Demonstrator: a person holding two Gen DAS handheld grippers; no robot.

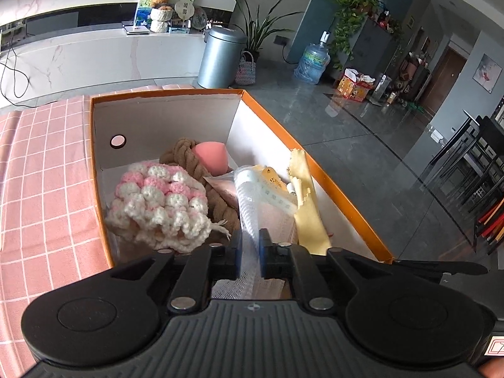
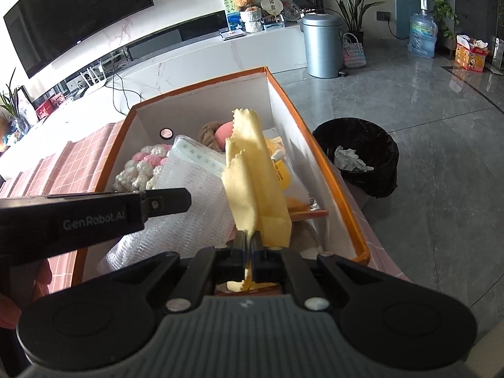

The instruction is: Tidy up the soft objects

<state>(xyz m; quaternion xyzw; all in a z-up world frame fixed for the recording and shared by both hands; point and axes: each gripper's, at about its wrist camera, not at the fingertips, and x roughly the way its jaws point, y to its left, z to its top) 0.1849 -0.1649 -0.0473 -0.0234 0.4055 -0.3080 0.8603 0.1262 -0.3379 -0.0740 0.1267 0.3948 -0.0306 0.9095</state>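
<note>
- Left wrist view: we see the left gripper [image 1: 252, 245] low over the near end of the box [image 1: 330, 189], which sits on a pink checked tablecloth [image 1: 47, 173] at the table's edge.
- Its jaws stand narrow, with the near end of a clear bubble-wrap bag [image 1: 249, 201] between them; the pads look to be against it, though we judge the grip loose.
- Already in the box: a pink-and-white crochet piece [image 1: 160, 201] along the left wall, a tan rope [image 1: 189, 157] and a pink sponge [image 1: 209, 160] toward the far wall, and a yellow packet [image 1: 271, 179] by the right wall.
- The yellow cloth [image 1: 307, 201] lies along the right wall, its zigzag edge poking above the rim.
- Right wrist view: the right gripper [image 2: 250, 245] has jaws nearly closed, pinching the yellow cloth [image 2: 252, 173] at its lower end; the cloth stands up, creased and limp, over the box's middle.
- The bubble-wrap bag [image 2: 189, 186] slumps in the box's left half; the left gripper's body reaches in from the left edge.
- We judge the task far along: most soft things are inside, and the cloth and bag are left to let go and settle.
</note>
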